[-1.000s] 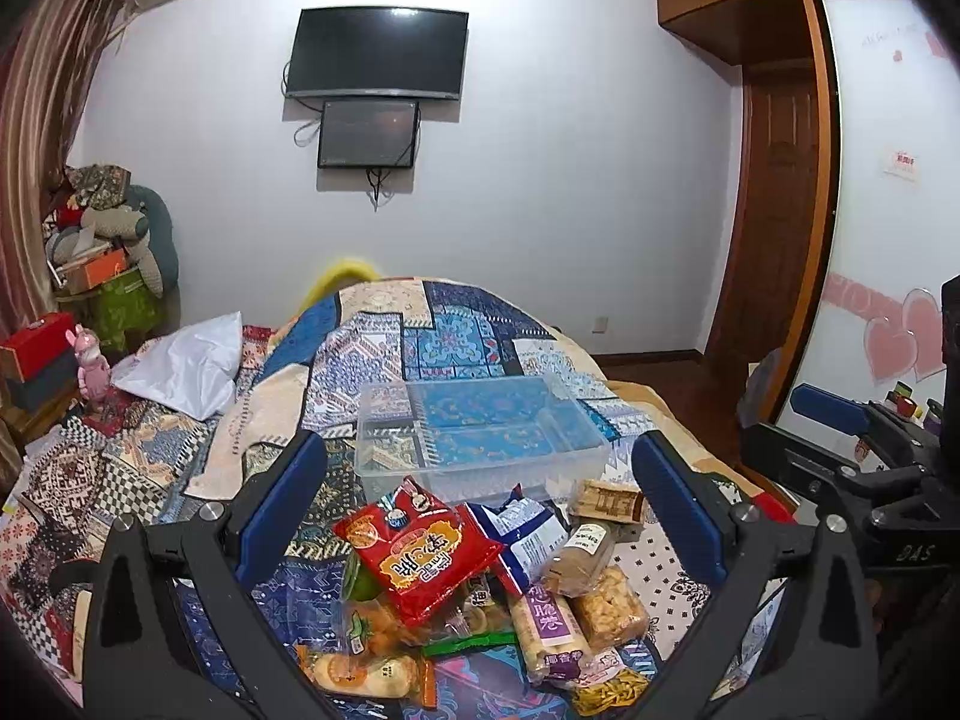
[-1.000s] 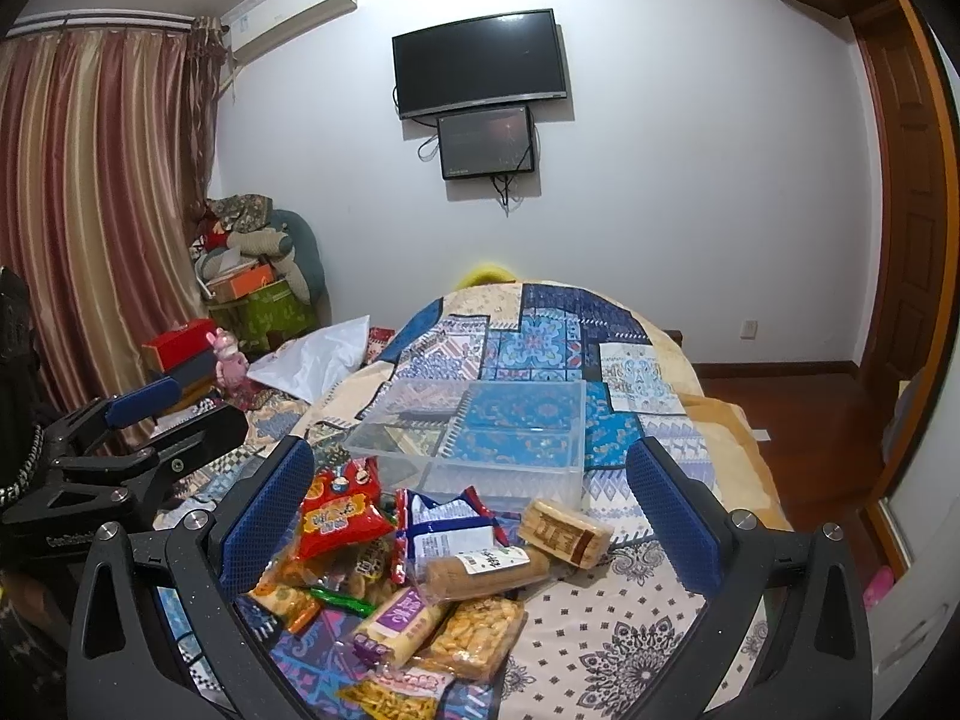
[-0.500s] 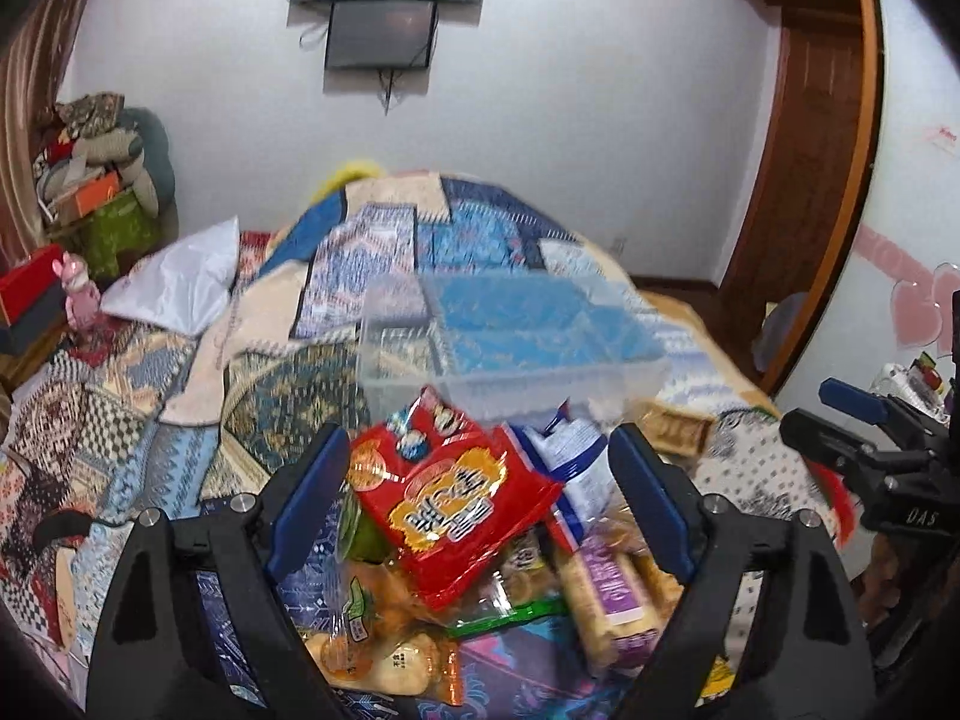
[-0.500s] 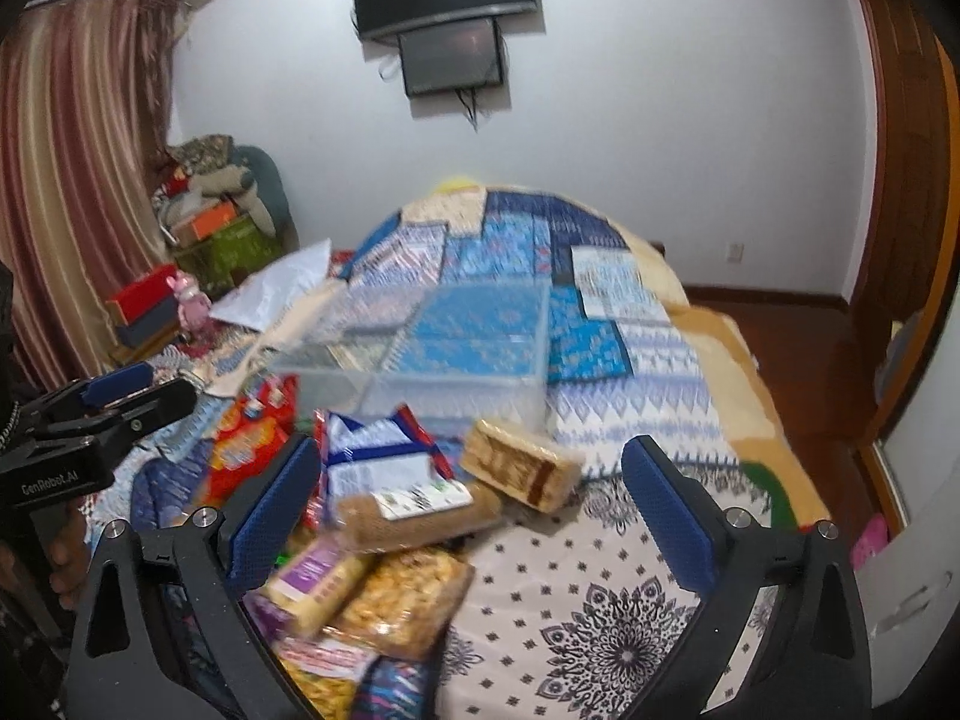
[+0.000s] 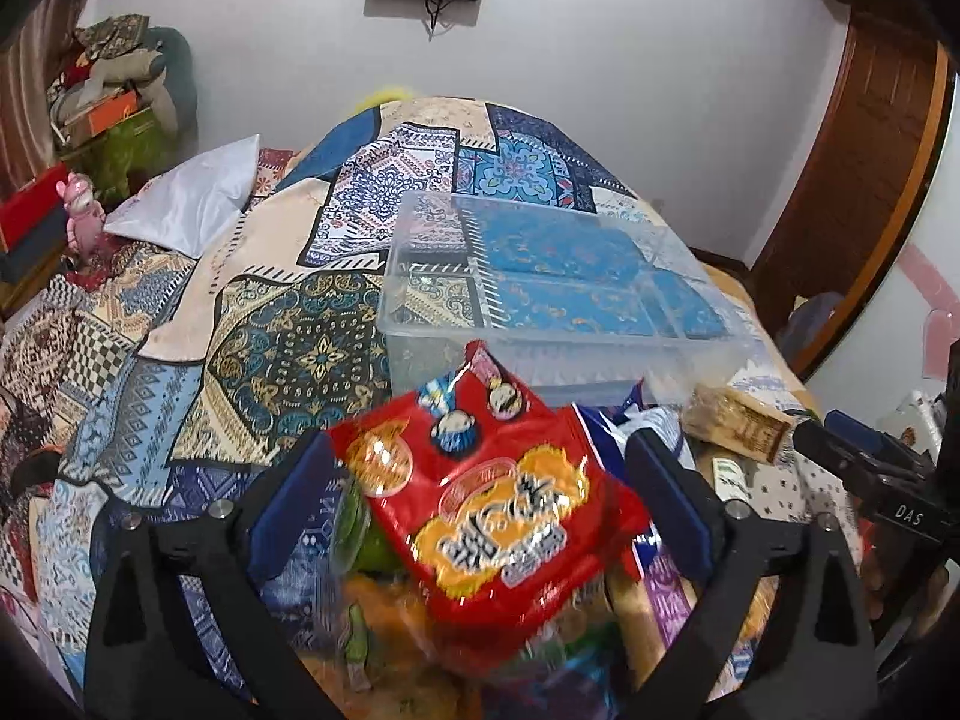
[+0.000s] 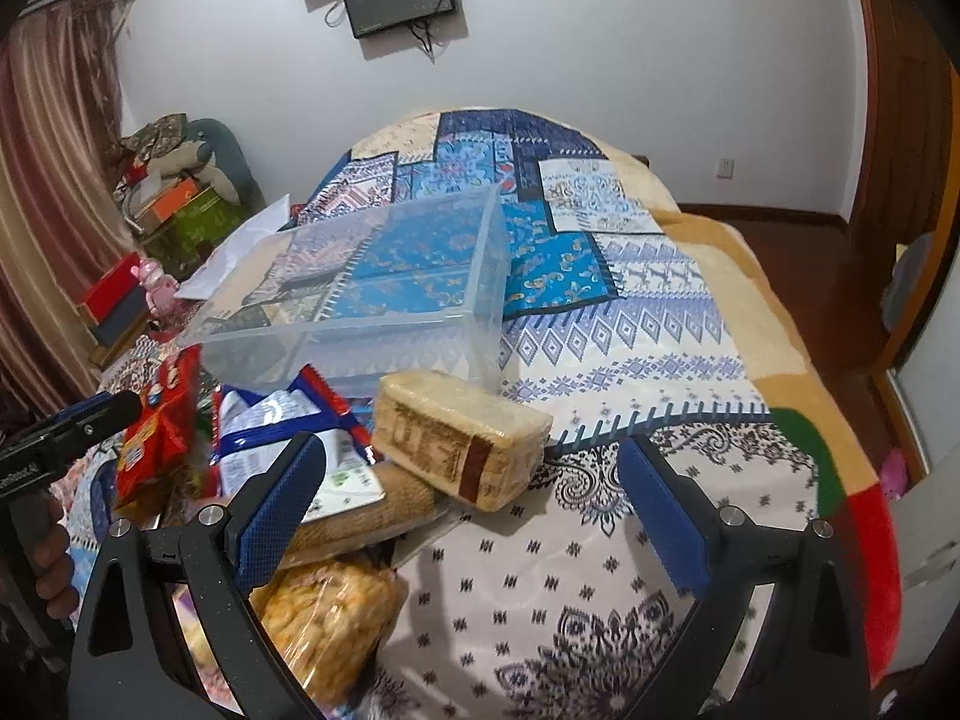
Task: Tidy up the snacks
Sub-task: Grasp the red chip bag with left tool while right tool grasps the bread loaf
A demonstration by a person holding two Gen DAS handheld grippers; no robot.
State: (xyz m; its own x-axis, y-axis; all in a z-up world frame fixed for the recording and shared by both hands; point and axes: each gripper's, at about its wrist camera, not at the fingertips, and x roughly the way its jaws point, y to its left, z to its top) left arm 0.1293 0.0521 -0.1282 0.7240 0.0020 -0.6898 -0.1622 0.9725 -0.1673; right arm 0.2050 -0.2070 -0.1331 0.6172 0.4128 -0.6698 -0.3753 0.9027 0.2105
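A pile of snack packs lies on a patterned bedspread in front of an empty clear plastic bin [image 5: 558, 300]. My left gripper [image 5: 480, 480] is open, its fingers on either side of a red snack bag [image 5: 492, 504] on top of the pile. My right gripper [image 6: 474, 486] is open just in front of a tan cake bar pack [image 6: 456, 438] and a brown biscuit roll [image 6: 372, 516]. A blue and white bag [image 6: 282, 438] and a yellow cracker pack [image 6: 330, 618] lie by its left finger. The bin also shows in the right wrist view [image 6: 372, 294].
The bedspread [image 6: 630, 360] stretches right of the pile to the bed's edge, with wooden floor [image 6: 798, 252] beyond. A white pillow [image 5: 186, 198] lies far left. Boxes and soft toys [image 5: 108, 96] are stacked by the wall. A wooden door [image 5: 852, 168] stands at the right.
Both grippers have moved down and forward toward the pile. The left gripper now straddles the red bag; the right one has closed in on the tan cake bar pack.
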